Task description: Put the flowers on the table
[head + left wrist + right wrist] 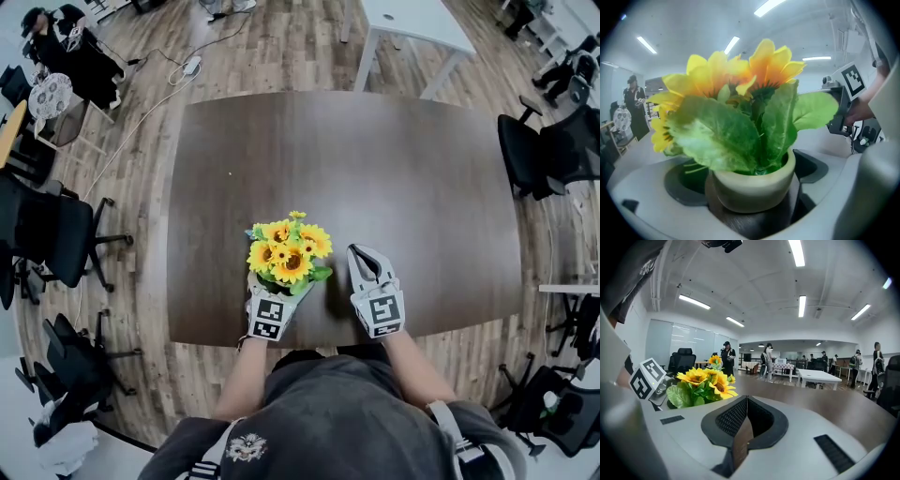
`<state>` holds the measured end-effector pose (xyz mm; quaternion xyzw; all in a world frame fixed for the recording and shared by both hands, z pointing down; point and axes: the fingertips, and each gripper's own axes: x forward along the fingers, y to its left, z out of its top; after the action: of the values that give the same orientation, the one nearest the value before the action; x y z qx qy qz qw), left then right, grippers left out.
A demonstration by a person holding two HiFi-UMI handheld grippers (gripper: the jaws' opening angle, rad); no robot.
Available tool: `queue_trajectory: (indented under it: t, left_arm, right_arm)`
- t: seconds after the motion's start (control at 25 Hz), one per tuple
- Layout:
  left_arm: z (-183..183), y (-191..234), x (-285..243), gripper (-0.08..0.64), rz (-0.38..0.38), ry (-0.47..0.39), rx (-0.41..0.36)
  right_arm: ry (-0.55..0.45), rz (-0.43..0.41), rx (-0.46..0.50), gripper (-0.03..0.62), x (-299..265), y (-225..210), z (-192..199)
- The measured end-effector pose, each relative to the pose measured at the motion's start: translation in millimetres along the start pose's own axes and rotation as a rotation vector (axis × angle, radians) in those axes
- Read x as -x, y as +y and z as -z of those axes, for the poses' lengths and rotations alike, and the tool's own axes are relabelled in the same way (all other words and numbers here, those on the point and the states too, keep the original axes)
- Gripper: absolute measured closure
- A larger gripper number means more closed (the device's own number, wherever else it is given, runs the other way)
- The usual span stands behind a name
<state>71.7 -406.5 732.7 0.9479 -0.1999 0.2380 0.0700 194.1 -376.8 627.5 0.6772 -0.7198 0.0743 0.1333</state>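
The dark pads [818, 164] of the left gripper [279, 289] are set on either side of a small pale pot [754, 180] and are closed against its wall, so the pot is pinched between the jaws. From the pot a bunch of artificial sunflowers [286, 251] with broad green leaves [724, 138] is raised, and most of the left gripper view is filled by it. Dark wood grain is seen directly beneath the pot, at the near edge of the brown table [375, 159]; whether the base is touching the surface cannot be told. The jaws of the right gripper [746, 399] are pressed together along their ribbed faces, with nothing between them. This gripper is held just beside the flowers, on their right, over the same near edge. A marker cube [379, 314] is carried on its back. Beyond the table, black office chairs [539, 150] are placed on the wooden floor [141, 169], a white table [412, 23] is seen farther off, and several people [768, 359] are standing in the background.
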Motion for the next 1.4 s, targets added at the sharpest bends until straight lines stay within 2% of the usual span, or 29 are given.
queue_trajectory:
  t: [0.2,0.32,0.44,0.64,0.72,1.08,1.24,1.4]
  left_arm:
    - [-1.9,-8.3,26.2,0.009,0.002,-0.011,-0.027]
    - [-10.4,-10.8,43.1,0.074,-0.016,-0.043,-0.042]
    - [-22.8,-8.5,61.0,0.222,-0.06,-0.086,-0.061]
    - [-45.4,-11.1,92.8,0.403,-0.143,-0.15,-0.052]
    - [-57.1,-10.4,104.3,0.54,-0.194,-0.172,-0.043]
    - [-136.1,-43.5,133.1,0.552,-0.292,-0.341,-0.003]
    - [-153.1,-63.3,138.4,0.552,-0.325,-0.374,-0.018]
    - [-161.7,-76.4,136.8,0.552,-0.327,-0.379,-0.021]
  right_arm:
    - [-0.02,0.019,0.011,0.569,10.2,4.3,-5.9]
    - [-0.043,0.036,0.014,0.569,17.0,6.6,-15.3]
    - [-0.064,0.041,0.015,0.569,22.6,9.7,-26.2]
    - [-0.078,0.075,0.005,0.569,44.8,-6.1,-34.0]
    - [-0.091,0.056,0.01,0.569,52.9,-6.6,-40.1]
    - [-0.181,-0.061,0.078,0.569,89.2,4.1,-77.1]
    - [-0.215,-0.092,0.097,0.569,112.2,6.0,-86.3]
    - [-0.221,-0.1,0.091,0.569,124.0,0.3,-87.6]
